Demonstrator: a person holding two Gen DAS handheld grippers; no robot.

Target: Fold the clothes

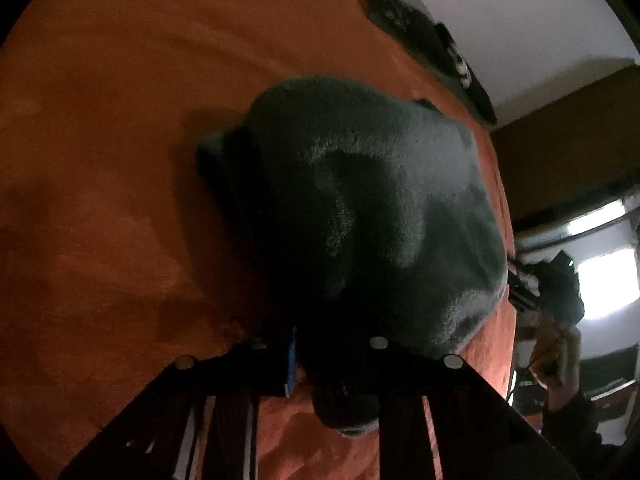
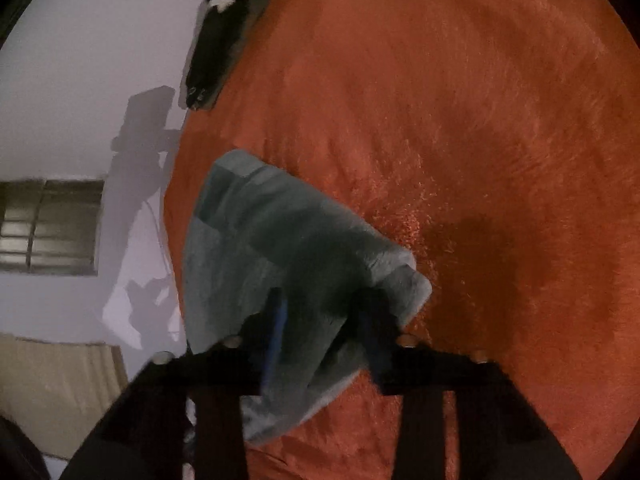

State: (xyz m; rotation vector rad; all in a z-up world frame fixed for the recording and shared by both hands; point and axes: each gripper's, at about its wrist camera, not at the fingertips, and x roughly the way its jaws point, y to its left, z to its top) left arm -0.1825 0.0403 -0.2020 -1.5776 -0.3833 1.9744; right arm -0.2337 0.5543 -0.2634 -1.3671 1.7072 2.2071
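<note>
Left tongs (image 1: 320, 360) nipped on dark hem of grey fleece garment (image 1: 360, 200); right tongs (image 2: 324, 320) clamped on its corner, 6 o'clock; garment hangs between both over orange bedspread (image 2: 480, 120), probably stretched taut so a fold lands square.

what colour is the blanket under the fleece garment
Orange-red, a plain fuzzy blanket; it shows best in the right wrist view.

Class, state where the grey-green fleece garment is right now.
The grey-green fleece garment lies bunched on the orange blanket, pinched by the right gripper, near the bed's wall-side edge.
</note>
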